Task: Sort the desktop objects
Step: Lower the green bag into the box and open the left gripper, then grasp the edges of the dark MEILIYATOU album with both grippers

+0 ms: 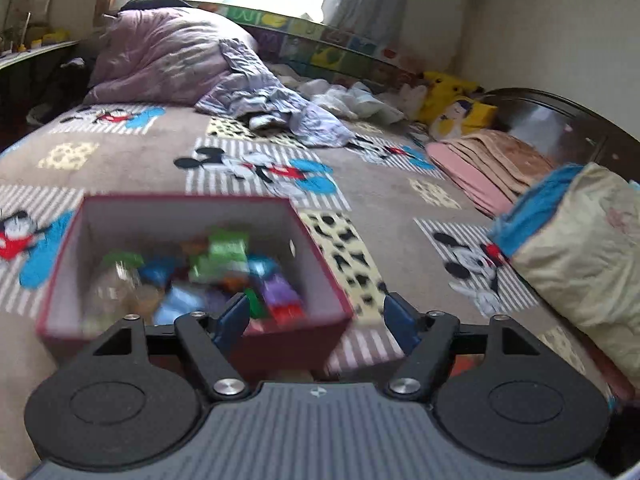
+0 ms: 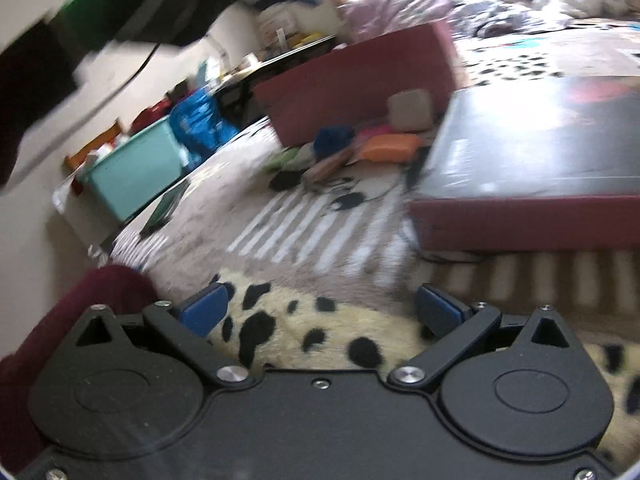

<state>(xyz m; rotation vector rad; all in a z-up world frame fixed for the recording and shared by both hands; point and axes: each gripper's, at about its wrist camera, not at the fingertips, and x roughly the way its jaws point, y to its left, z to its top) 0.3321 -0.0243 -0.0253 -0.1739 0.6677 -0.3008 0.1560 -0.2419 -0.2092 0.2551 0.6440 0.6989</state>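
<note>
Left gripper (image 1: pixel 318 322) jaws apart, nothing between, lower centre above red box (image 1: pixel 72 240) filled with blurred coloured toys (image 1: pixel 224 264); right gripper (image 2: pixel 320 312) jaws apart, nothing held, loose small objects (image 2: pixel 384 146) frame centre beside dark box lid (image 2: pixel 536 140)

We see the box (image 1: pixel 192 264) on the bedspread (image 1: pixel 380 192), toys (image 1: pixel 224 272) piled inside it. Behind it lies the quilt (image 1: pixel 160 52), to its right the pillow (image 1: pixel 580 256). In the right wrist view, 1 lid (image 2: pixel 540 152) lies right of scattered items (image 2: pixel 360 144).

1 red box (image 1: pixel 60 280), 1 lid (image 2: pixel 540 132)
</note>
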